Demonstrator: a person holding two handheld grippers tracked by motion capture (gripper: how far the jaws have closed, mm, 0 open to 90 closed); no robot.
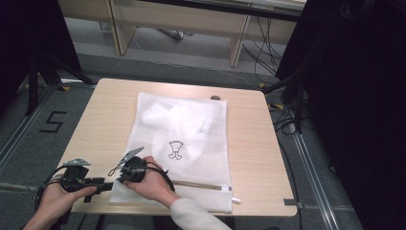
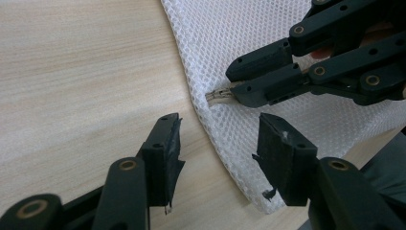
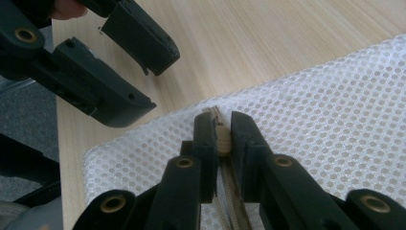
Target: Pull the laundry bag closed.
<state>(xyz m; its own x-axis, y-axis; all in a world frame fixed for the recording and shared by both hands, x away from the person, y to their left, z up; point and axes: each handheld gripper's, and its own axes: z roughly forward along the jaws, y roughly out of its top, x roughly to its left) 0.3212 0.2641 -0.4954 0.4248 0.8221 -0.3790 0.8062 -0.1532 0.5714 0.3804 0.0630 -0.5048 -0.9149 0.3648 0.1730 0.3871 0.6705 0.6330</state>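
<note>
Left gripper (image 1: 98,183) sits at the near-left edge of the bench (image 1: 95,120), jaws apart with nothing between them, straddling the near-left corner of the mesh laundry bag (image 1: 186,143) without touching it. My read: it's staged to pin that corner so the bag won't slide when the zip is drawn.

Right gripper (image 3: 219,132) is just right of it, on the bag's near-left corner, jaws clamped on the zipper pull (image 2: 218,96). The tan tab pokes out past the jaw tips in the left gripper view. The zipper (image 1: 201,184) runs along the near edge toward the right, so gripping here sets up a pull along that line.

Bag lies flat mid-bench, a white garment (image 1: 177,122) inside toward the far end, black printed mark (image 1: 175,149) on the mesh.

Hard to make out: what the garment is, whether the zip is shut along its whole run, and the slider body under the right jaws.
</note>
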